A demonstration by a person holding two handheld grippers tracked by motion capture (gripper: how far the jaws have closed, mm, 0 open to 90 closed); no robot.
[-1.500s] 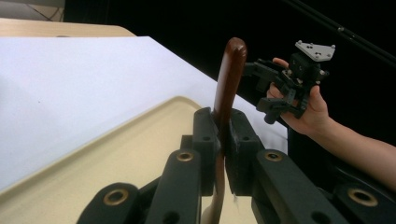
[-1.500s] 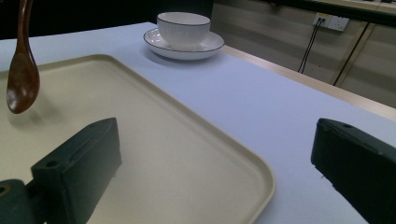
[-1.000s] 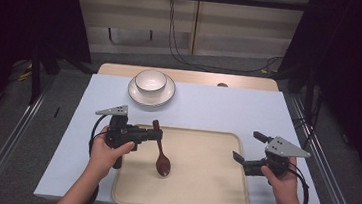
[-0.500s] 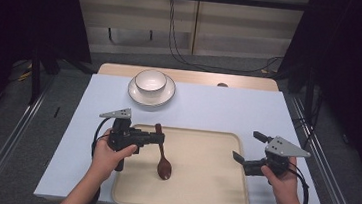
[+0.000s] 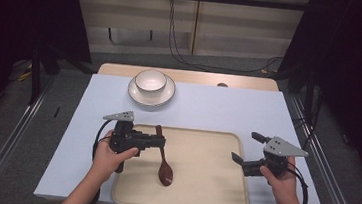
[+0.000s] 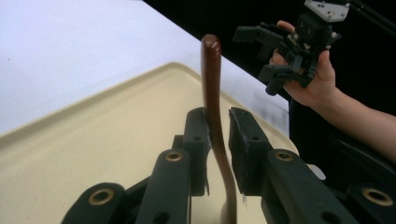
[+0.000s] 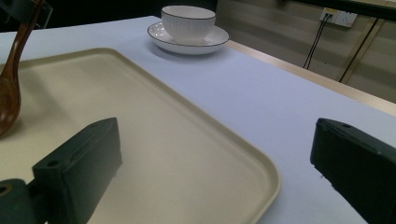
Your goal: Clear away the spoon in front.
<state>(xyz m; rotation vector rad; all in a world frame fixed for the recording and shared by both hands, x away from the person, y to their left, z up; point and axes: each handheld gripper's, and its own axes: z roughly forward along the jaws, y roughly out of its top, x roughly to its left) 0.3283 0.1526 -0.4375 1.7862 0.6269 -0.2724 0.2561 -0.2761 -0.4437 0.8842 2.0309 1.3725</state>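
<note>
A dark brown wooden spoon [image 5: 164,169] lies on the beige tray [image 5: 200,194], bowl end towards me and handle pointing away. My left gripper [image 5: 162,141] reaches in from the tray's left edge and straddles the handle. In the left gripper view the handle [image 6: 211,70] stands between the jaws of my left gripper [image 6: 217,114], with a thin gap at the right pad [image 6: 243,135]; the jaws have just been opening. My right gripper [image 5: 245,147] hovers over the tray's right edge, wide open with nothing in it, and also shows as my right gripper [image 7: 217,140].
A white bowl [image 5: 151,80] sits on a white saucer [image 5: 137,97] at the back of the light blue tabletop [image 5: 228,111]. A wooden strip [image 5: 251,82] runs along the far edge. Dark floor and metal rails flank the table.
The left gripper has sunk a little and shifted towards the tray. The spoon's bowl end has come down onto the tray. The right gripper has stayed put.
</note>
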